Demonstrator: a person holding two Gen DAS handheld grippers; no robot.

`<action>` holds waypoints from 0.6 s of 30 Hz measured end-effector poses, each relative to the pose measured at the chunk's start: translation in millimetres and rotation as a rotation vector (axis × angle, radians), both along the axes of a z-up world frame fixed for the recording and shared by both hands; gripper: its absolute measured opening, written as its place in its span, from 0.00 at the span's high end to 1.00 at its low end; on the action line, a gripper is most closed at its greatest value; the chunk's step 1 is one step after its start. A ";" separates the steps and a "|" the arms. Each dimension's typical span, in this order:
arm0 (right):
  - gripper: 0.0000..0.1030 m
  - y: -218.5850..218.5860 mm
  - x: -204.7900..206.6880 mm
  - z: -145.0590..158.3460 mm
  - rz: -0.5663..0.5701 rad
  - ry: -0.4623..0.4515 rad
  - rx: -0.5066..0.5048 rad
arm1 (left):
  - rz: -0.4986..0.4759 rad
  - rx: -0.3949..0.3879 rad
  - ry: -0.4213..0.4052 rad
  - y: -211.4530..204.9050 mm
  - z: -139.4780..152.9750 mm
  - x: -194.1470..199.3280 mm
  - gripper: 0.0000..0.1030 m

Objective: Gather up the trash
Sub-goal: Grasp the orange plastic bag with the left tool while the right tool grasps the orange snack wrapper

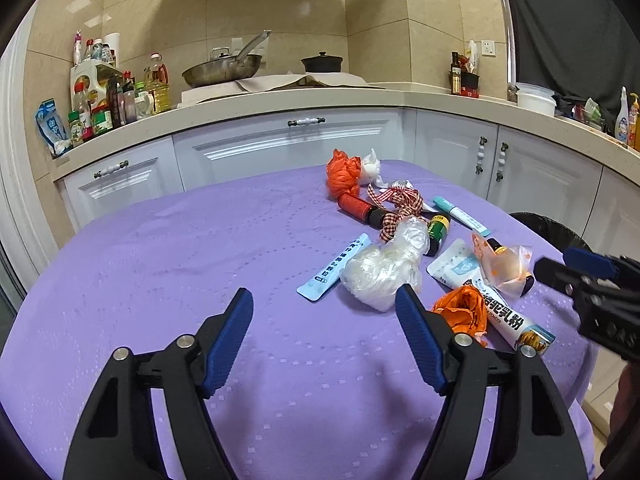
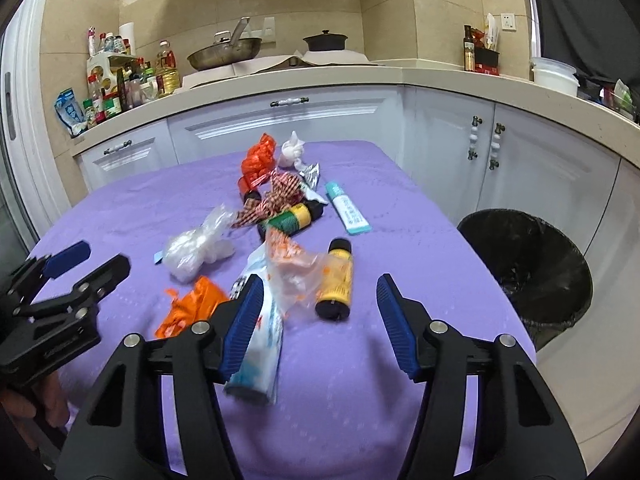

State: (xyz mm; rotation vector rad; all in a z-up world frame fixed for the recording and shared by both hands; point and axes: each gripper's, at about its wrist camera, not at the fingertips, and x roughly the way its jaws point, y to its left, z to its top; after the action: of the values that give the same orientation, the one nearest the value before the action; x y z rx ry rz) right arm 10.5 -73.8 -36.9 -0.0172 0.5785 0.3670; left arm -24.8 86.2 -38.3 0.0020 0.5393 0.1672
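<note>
**Ana:** Tabletop [image 2: 120, 208] first, then: purple cloth, with the trash strewn across its far right half and a black-lined bin [image 2: 528, 272] standing on the floor just off its right edge, presumably so things can be dropped straight in.

**Ben:** And the tools?

**Ana:** The left tool [image 1: 324, 308] hangs over bare cloth, jaws well apart, nothing between them; its right finger tip sits just beside the clear crumpled bag [image 1: 384, 268]. The right tool [image 2: 318, 294] is also parted and empty. It points at the yellow-labelled bottle [image 2: 336, 280], which lies on its side ahead of the gap between the fingers, the nearest piece to the bin.

**Ben:** So nothing is collected yet?

**Ana:** Nothing is held. A long white sachet [image 2: 260, 344] lies partly under the right tool's left finger, blurred, so whether they touch is hard to tell. Next to it sit an orange wrapper [image 2: 192, 304] and a thin printed bag [image 2: 296, 268]; farther back, the checked ribbon [image 2: 276, 196] and teal packet [image 2: 348, 212].
</note>
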 end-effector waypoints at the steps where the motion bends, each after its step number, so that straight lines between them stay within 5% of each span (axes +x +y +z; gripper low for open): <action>1: 0.44 0.5 3.7 -0.4 0.001 0.000 -0.003 | 0.000 0.000 0.000 0.3 0.0 0.2 0.33; 9: 0.45 6.3 32.8 -8.8 0.018 0.042 -0.004 | 0.002 -0.010 0.010 2.3 -1.5 3.8 0.35; 11: 0.59 9.6 37.1 -12.1 0.039 0.060 0.000 | -0.002 -0.014 0.013 1.9 -1.9 6.1 0.35; 18: 0.80 12.1 39.7 -17.2 0.068 0.080 0.002 | -0.022 -0.021 0.024 -2.3 -4.4 10.3 0.35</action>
State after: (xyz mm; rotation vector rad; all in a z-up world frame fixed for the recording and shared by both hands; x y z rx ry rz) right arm 50.1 -61.8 -54.1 -0.0200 0.6575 0.4360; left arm -14.5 83.9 -42.7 -0.0109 0.5648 0.1399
